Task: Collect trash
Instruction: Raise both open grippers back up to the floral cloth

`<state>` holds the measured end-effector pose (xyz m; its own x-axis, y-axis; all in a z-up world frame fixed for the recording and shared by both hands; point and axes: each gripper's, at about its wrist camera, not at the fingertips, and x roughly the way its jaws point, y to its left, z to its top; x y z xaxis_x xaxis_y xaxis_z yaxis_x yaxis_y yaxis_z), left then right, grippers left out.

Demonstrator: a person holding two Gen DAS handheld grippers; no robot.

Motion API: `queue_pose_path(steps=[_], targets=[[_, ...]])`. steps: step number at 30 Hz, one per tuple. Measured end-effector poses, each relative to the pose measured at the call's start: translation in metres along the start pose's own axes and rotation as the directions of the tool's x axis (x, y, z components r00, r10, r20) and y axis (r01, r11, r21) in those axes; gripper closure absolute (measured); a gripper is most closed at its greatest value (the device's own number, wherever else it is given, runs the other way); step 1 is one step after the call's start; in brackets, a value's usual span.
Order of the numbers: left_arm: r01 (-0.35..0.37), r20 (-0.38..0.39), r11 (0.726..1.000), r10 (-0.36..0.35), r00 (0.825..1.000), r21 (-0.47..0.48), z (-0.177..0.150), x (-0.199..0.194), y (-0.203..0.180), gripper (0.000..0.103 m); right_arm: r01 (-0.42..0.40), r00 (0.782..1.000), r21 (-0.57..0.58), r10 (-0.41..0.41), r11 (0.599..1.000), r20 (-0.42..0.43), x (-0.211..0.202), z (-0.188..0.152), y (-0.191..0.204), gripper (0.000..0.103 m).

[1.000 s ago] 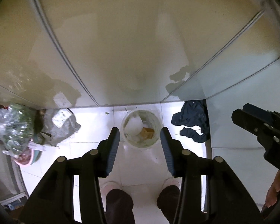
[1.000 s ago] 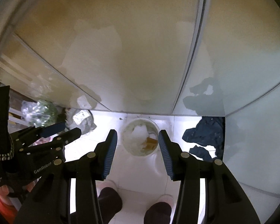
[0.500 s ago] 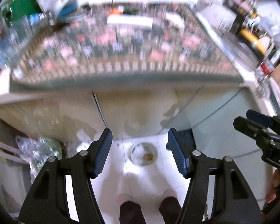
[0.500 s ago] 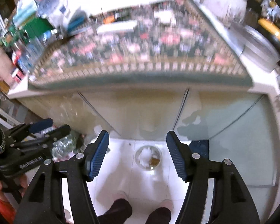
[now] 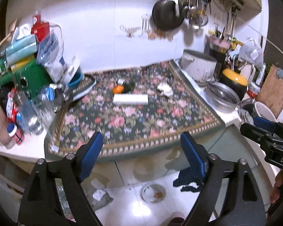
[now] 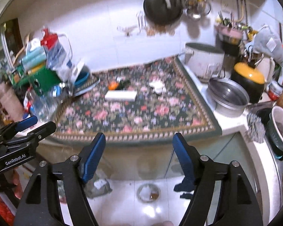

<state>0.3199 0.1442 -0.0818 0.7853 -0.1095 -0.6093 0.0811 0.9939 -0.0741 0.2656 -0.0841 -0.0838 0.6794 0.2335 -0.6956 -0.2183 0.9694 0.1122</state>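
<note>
Between the blue-padded fingers of the left gripper [image 5: 141, 146] and the right gripper [image 6: 138, 146] nothing is held; both sets of jaws are opening and stand wide, above the counter's front edge. Just beyond lies a flat floral mat [image 5: 141, 111] with a fringed border. On it rest a white paper roll [image 5: 130, 99], a crumpled white tissue [image 5: 165, 90] and an orange scrap [image 5: 117, 89]. Plastic bottles [image 5: 28, 113] crowd the left; a steel bowl [image 5: 222, 98] and a pot with a yellow lid [image 5: 234, 81] stand right. Far below on glossy tiles sits a round trash bucket [image 5: 154, 193], beside dark cloth [image 5: 186, 180].
</note>
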Motion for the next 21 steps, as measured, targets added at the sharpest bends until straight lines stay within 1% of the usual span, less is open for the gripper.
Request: queue_pose_path(steps=[4, 6, 11, 14, 17, 19, 21], targets=[[0.0, 0.025, 1.0, 0.0, 1.0, 0.005, 0.018, 0.01, 0.0, 0.014, 0.002, 0.999, -0.003, -0.002, 1.0, 0.052, 0.0, 0.017, -0.006, 0.031], [-0.011, 0.027, 1.0, 0.011, 1.0, 0.0, 0.027, 0.025, -0.002, 0.014, 0.002, 0.998, -0.006, -0.002, 1.0, 0.069, 0.005, 0.026, -0.01, 0.03], [-0.031, 0.011, 0.998, 0.031, 0.999, -0.047, 0.051, 0.061, -0.005, 0.014, -0.024, 0.996, -0.018, 0.026, 1.0, 0.083, 0.038, 0.052, -0.032, 0.03], [-0.055, -0.011, 0.995, 0.054, 0.998, -0.086, 0.072, 0.092, -0.011, 0.01, -0.043, 0.996, -0.041, 0.046, 0.998, 0.074, 0.058, 0.074, -0.049, 0.03], [-0.096, -0.045, 0.987, 0.091, 0.995, -0.128, 0.093, 0.13, -0.016, 0.009, -0.052, 0.996, -0.066, 0.056, 0.996, 0.062, 0.078, 0.098, -0.068, 0.03], [-0.133, -0.077, 0.976, 0.121, 0.99, -0.172, 0.103, 0.157, -0.018, 0.009, -0.067, 0.997, -0.076, 0.071, 0.995, 0.043, 0.092, 0.113, -0.083, 0.03], [-0.172, -0.122, 0.958, 0.147, 0.982, -0.232, 0.109, 0.188, -0.019, 0.009, -0.073, 0.997, -0.088, 0.075, 0.993, 0.023, 0.106, 0.123, -0.097, 0.03]])
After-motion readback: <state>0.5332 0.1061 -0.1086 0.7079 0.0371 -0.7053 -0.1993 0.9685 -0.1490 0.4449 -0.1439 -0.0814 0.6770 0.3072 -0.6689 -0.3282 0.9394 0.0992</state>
